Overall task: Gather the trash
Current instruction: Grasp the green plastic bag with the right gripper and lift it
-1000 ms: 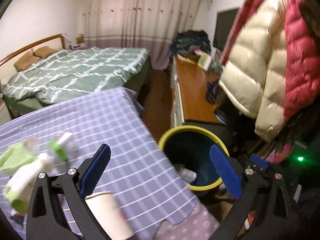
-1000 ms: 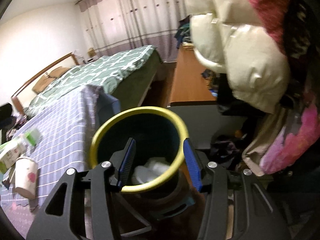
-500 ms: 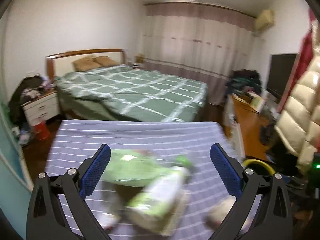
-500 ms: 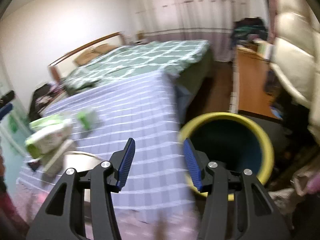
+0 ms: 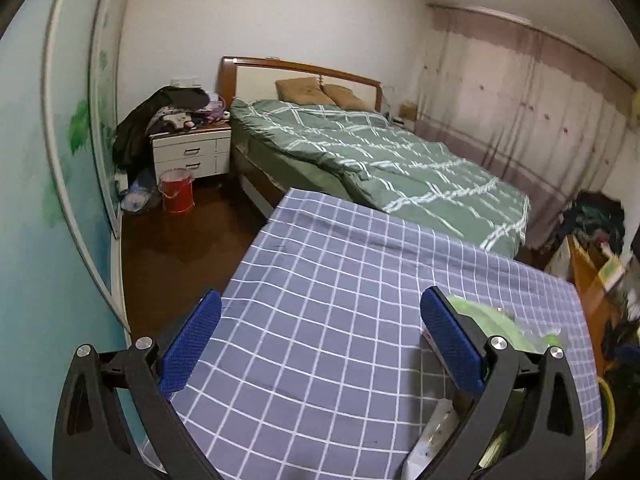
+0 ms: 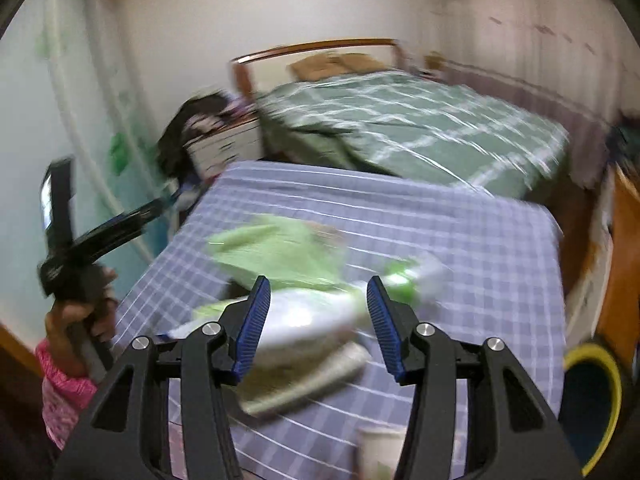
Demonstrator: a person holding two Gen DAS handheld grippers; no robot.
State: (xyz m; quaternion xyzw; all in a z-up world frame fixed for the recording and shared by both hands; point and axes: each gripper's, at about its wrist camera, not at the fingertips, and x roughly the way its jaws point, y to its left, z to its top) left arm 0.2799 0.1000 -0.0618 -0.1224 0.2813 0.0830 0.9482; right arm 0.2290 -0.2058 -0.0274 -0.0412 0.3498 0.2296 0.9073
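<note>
Between the right gripper [image 6: 318, 312] fingers I am seeing nothing gripped: the jaws are standing partly apart over the purple checked cloth [image 6: 460, 240], with the blurred litter lying under and beyond them. Just below the tips, a flat pale packet [image 6: 312, 380] is lying on the cloth, and across it a white wrapper with a green end [image 6: 320, 312]; behind those, a crumpled green bag [image 6: 276, 248]. At the near edge, a paper cup [image 6: 378, 452] is standing half hidden by the right finger. Off to the right, on the floor beside the table, the yellow-rimmed bin [image 6: 592, 404] is waiting.

I judge I am in the reach-for-the-next-piece step. Next I am wanting to steady the gripper, lower it onto the white wrapper and close across its narrow width.

Over on the left, the left gripper [image 5: 320, 344] is hanging wide open and empty above bare cloth, with the green bag at its right finger. A hand [image 6: 80, 312] in a pink sleeve [image 6: 60, 392] is carrying it. Farther back, the green bed [image 5: 380, 160] is filling the room.
</note>
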